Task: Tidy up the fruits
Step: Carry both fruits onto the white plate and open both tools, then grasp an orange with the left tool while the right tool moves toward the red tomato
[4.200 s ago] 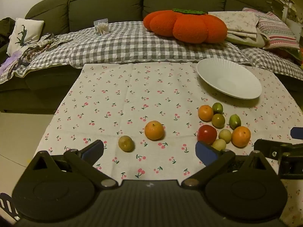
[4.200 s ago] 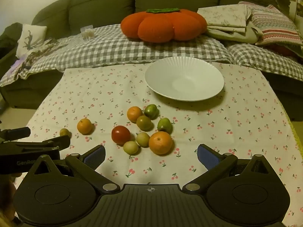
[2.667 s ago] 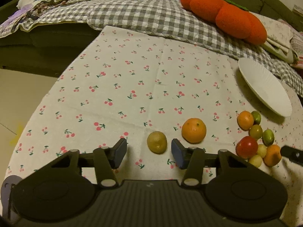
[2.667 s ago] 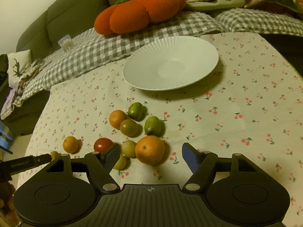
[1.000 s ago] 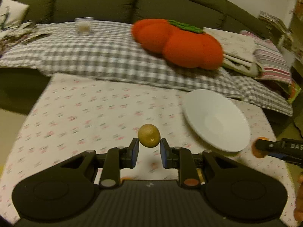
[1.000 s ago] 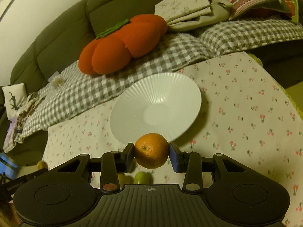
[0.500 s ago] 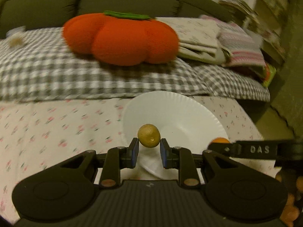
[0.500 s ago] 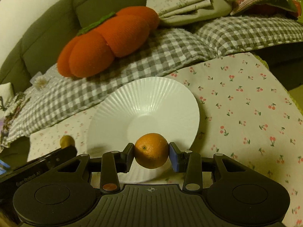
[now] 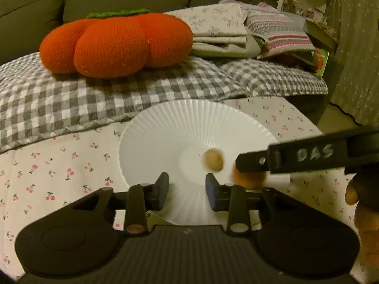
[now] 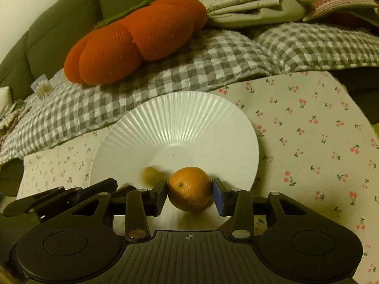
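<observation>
Left gripper (image 9: 187,190): jaws just opened a little, nothing between them.
Small yellow fruit (image 9: 213,159): blurry, in the white plate (image 9: 151,146).
Right gripper (image 10: 189,195): jaws just opened.
Orange (image 10: 190,188): between them on the plate, right pad apart.

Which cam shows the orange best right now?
Right wrist view. The orange sits sharp and centred over the white plate, between the right gripper jaws, which have just been opening. In the left wrist view it is a blurred sliver mostly hidden behind the right gripper's finger.
</observation>
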